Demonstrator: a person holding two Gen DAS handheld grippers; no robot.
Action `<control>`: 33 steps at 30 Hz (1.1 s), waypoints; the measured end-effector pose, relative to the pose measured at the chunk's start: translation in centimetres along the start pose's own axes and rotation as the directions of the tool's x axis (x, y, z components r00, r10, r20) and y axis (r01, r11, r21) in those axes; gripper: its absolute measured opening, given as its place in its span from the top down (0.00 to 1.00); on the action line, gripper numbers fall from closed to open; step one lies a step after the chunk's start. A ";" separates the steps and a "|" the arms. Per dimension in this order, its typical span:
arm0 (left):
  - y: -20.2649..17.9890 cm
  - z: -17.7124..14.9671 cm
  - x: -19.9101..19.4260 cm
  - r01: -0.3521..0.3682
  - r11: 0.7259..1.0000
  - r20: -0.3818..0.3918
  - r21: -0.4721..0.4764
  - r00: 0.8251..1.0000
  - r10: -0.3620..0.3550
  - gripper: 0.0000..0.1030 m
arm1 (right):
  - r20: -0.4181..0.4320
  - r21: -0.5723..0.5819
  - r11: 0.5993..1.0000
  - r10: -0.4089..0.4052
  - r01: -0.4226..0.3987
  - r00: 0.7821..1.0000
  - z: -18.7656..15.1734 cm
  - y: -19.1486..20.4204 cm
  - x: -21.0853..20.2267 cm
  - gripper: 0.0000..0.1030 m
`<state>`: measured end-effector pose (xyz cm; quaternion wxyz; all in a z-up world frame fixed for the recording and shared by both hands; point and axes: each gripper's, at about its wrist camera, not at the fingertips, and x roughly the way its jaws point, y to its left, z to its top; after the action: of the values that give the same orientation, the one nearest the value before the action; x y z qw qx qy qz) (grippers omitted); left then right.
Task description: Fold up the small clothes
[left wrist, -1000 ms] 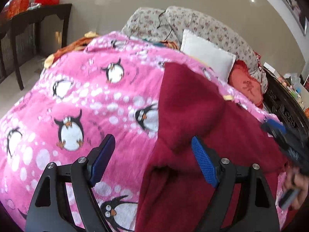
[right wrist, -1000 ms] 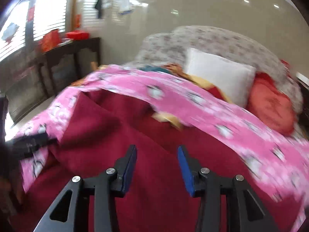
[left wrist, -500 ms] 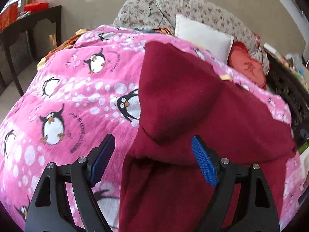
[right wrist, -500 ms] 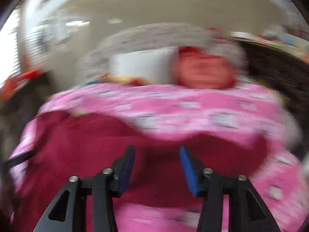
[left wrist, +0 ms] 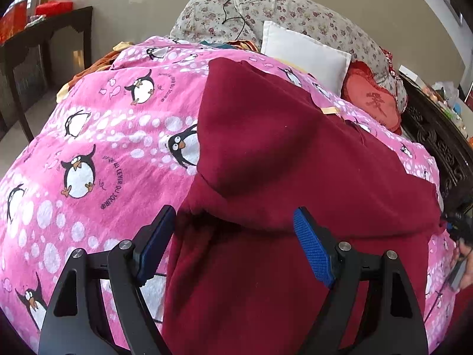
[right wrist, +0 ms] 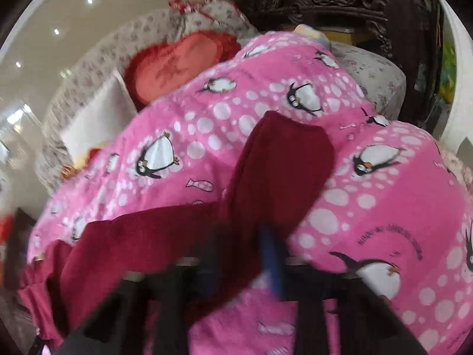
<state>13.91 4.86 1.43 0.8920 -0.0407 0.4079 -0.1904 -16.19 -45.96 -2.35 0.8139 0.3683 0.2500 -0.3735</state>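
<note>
A dark red garment lies spread on a pink penguin-print blanket on a bed, one part folded over the rest. My left gripper is open and empty, its blue pads straddling the garment's left folded edge near the fold. In the right wrist view a sleeve of the garment stretches away over the blanket. My right gripper is blurred, with its jaws around the near end of that sleeve; I cannot tell whether they pinch the cloth.
A white pillow, a red cushion and a floral headboard cushion lie at the bed's far end. A dark carved wooden frame runs along the right side. A dark side table stands at the left.
My right gripper has swung to the garment's right side and dropped low over the sleeve. My left gripper has moved right so the folded edge sits between its pads.
</note>
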 end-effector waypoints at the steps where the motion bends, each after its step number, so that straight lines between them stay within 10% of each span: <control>1: 0.1 0.0 -0.1 0.004 1.000 0.000 -0.003 1.000 -0.004 0.20 | 0.023 -0.001 1.000 0.015 -0.015 1.000 -0.1 -0.2 -1.0 0.90; 9: 1.2 1.1 -2.8 0.057 0.997 0.067 -0.056 0.996 -0.053 0.20 | 0.203 -0.274 0.916 0.354 -0.294 0.913 -0.2 9.8 -13.2 0.90; 16: 3.9 2.1 -4.7 0.099 0.984 0.127 -0.149 0.989 -0.080 0.20 | -0.121 -0.587 0.533 0.686 -0.609 0.718 -10.0 30.8 -13.7 0.90; 18: 4.8 2.2 -4.4 0.092 0.982 0.126 -0.168 0.989 -0.071 0.20 | -0.230 -0.620 0.445 0.685 -0.647 0.691 -13.8 35.3 -11.0 0.90; 22: 6.8 2.1 -3.5 0.114 0.966 0.105 -0.231 0.990 -0.092 0.20 | -0.417 -0.636 0.447 0.486 -0.629 0.768 -21.5 40.9 -1.5 0.72; 25: 7.5 2.1 -3.3 0.125 0.959 0.101 -0.256 0.990 -0.103 0.20 | -0.481 -0.606 0.460 0.439 -0.649 0.759 -22.4 39.6 0.4 0.61; 30: 6.8 3.1 -2.8 0.144 0.962 0.113 -0.231 0.986 -0.120 0.20 | -0.320 -0.636 0.507 0.513 -0.582 0.796 -17.7 34.4 -4.8 0.55; 33: 5.5 3.9 -1.1 0.110 0.977 0.073 -0.184 0.993 -0.098 0.20 | -0.128 -0.688 0.619 0.411 -0.379 0.903 -14.6 30.7 -6.2 0.55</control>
<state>17.91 10.03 3.54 0.8855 -0.1519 0.3930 -0.1961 2.54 -18.05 5.77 0.9582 0.0709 0.2679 -0.0706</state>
